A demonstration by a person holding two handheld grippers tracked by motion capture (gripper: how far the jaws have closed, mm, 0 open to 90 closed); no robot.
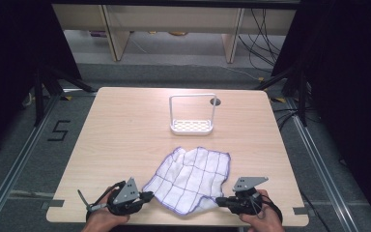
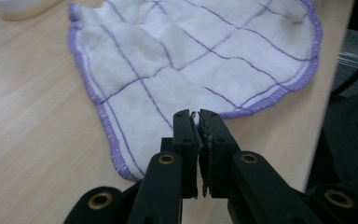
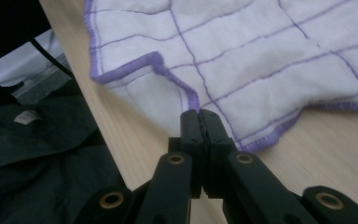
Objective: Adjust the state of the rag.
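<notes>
White cotton with a purple grid and purple stitched hem, the cloth (image 1: 189, 179) lies crumpled on the near half of the surface (image 1: 125, 140), between the two hands. Both tongs are clenched on it. The left tongs (image 2: 197, 116) pinch a fold of the near left edge between their pads; the right tongs (image 3: 199, 114) pinch the hem at the near right corner, where the border doubles back on itself.

The step in hand appears to be lifting the cloth by its near edge, probably to hang it over the rack beyond.

Recommended procedure:
- Keep both grips closed throughout. Only a small bite of fabric sits between each pair of pads, so a jerk may pull the hem free.
- Draw the two hands apart until the edge between them runs straight, then stop. This removes the central wrinkles.
- Raise both hands together and keep them level, so the far edge drags evenly and does not fold under.
- Clear the near rim of the surface; the cloth sits close to it and a corner could slip over.

Farther off, well apart from the cloth, the white rack (image 1: 192, 115) stands upright with its perforated base flat on the surface. Carry the cloth high enough to pass over its top bar.
</notes>
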